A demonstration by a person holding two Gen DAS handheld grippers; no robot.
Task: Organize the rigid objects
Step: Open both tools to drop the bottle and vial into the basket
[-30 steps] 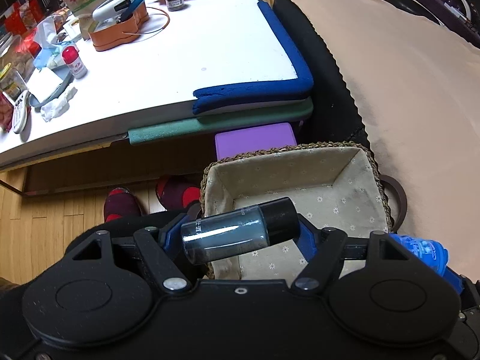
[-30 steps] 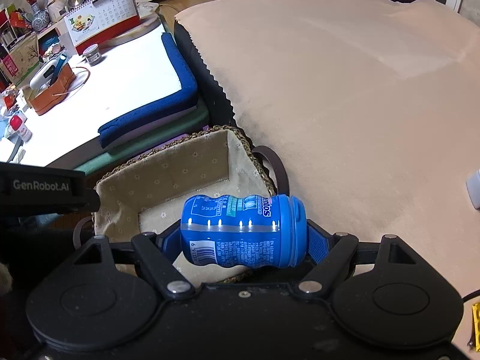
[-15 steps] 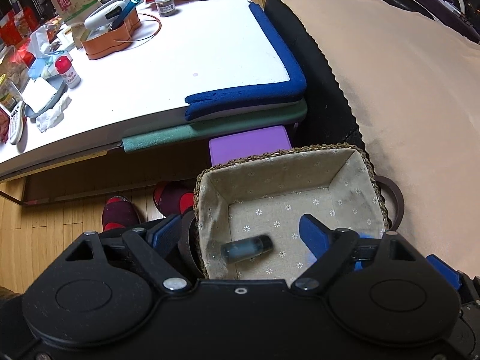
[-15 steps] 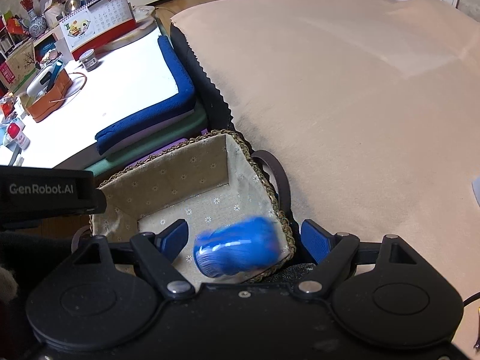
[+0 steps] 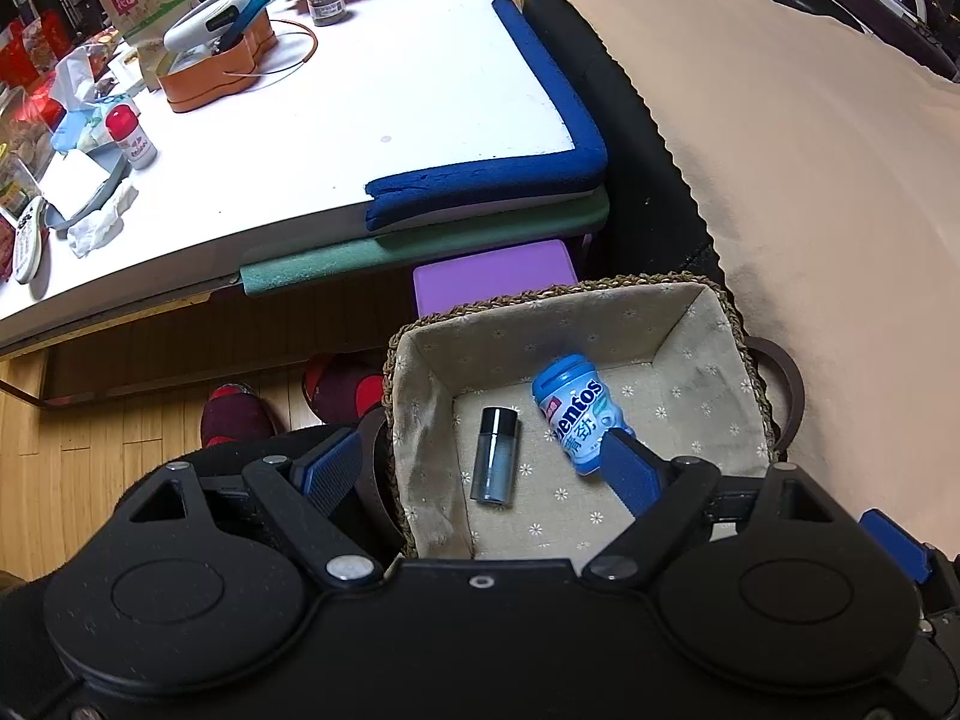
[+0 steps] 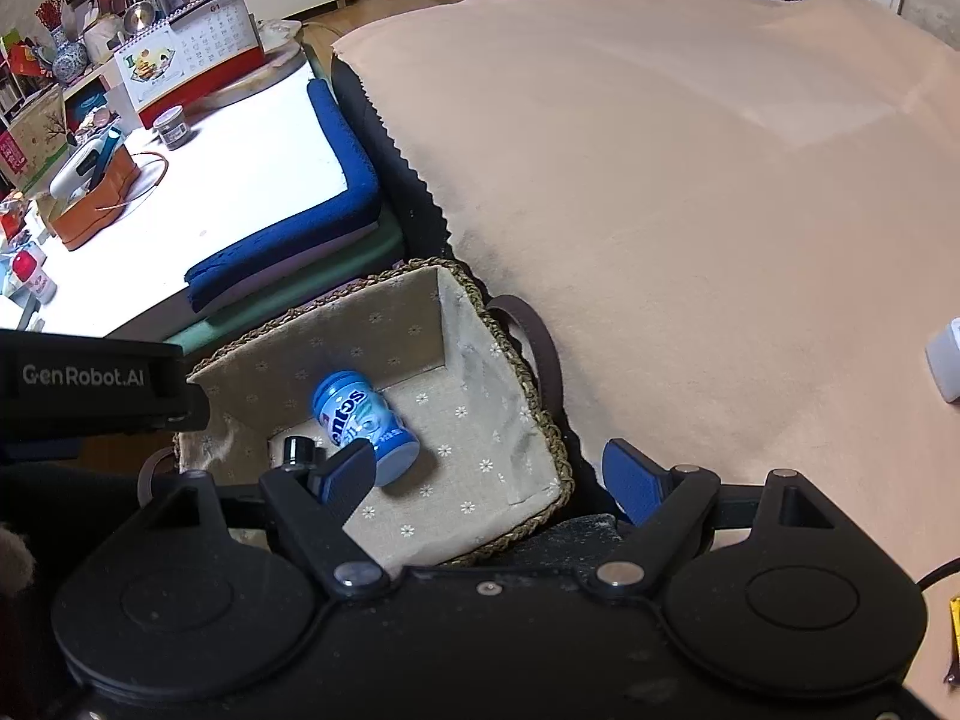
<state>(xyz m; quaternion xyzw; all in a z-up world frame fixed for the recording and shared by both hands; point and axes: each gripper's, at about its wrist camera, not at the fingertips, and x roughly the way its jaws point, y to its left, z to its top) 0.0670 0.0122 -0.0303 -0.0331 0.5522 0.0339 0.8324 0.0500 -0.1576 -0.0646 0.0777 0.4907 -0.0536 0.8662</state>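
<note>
A woven basket [image 5: 737, 324] [image 6: 543, 420] with a flowered cloth lining stands below both grippers. On its floor lie a small clear bottle with a black cap [image 5: 495, 463] [image 6: 298, 450] and a blue Mentos gum bottle [image 5: 576, 411] [image 6: 360, 414], side by side, both on their sides. My left gripper [image 5: 483, 477] hangs open above the basket's near left corner, nothing between its blue pads. My right gripper [image 6: 492, 480] hangs open above the basket's near right part, also holding nothing. Its left finger hides part of the small bottle.
A low white table [image 5: 336, 96] with blue and green foam edging stands left of the basket, cluttered with an orange holder [image 5: 210, 72], a red-capped bottle [image 5: 129, 135] and tissues. A peach cloth-covered surface [image 6: 690, 180] spreads right. Red slippers [image 5: 234, 414] lie on the wooden floor.
Both grippers opened and let go: the small clear bottle fell from the left one and the blue Mentos bottle from the right one. Both now lie in the basket.
</note>
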